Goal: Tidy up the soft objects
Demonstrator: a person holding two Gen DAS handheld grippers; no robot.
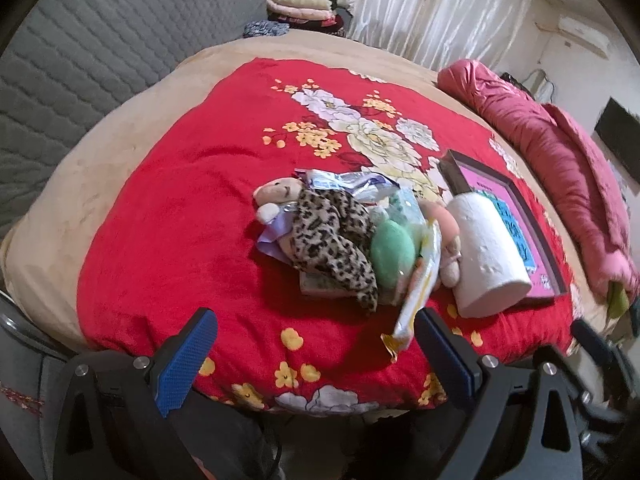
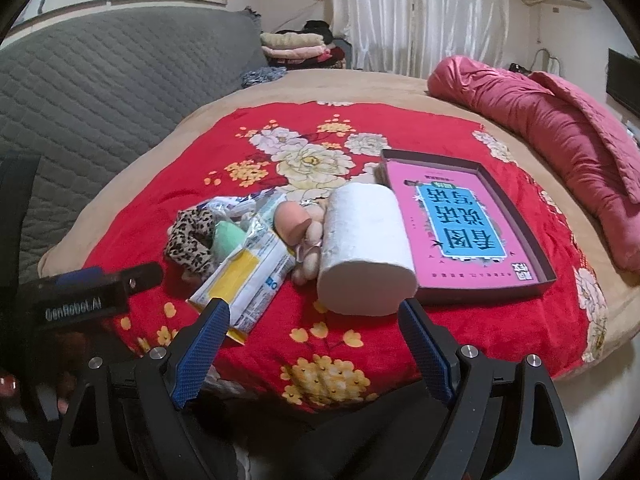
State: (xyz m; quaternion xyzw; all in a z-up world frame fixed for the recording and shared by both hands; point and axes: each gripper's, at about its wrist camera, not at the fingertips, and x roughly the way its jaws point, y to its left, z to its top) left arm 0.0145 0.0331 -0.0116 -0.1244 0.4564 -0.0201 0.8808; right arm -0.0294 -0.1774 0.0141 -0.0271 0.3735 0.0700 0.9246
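Note:
A pile of soft things lies on the red flowered blanket [image 1: 180, 208]: a small plush toy [image 1: 276, 196], a leopard-print cloth [image 1: 332, 236], a green sponge [image 1: 392, 250], a peach sponge [image 2: 292, 222], plastic packets [image 2: 248, 280] and a white paper roll [image 2: 364, 248]. A shallow box with a pink and blue lining [image 2: 460, 224] sits to the right of the roll. My left gripper [image 1: 316, 332] is open and empty, just short of the pile. My right gripper [image 2: 316, 316] is open and empty, in front of the roll. The left gripper also shows in the right wrist view [image 2: 100, 284].
A rolled pink quilt [image 2: 560, 136] lies along the bed's right side. A grey quilted headboard [image 2: 100, 80] stands at the left. Folded clothes [image 2: 296, 48] are stacked beyond the bed, before white curtains [image 2: 420, 12].

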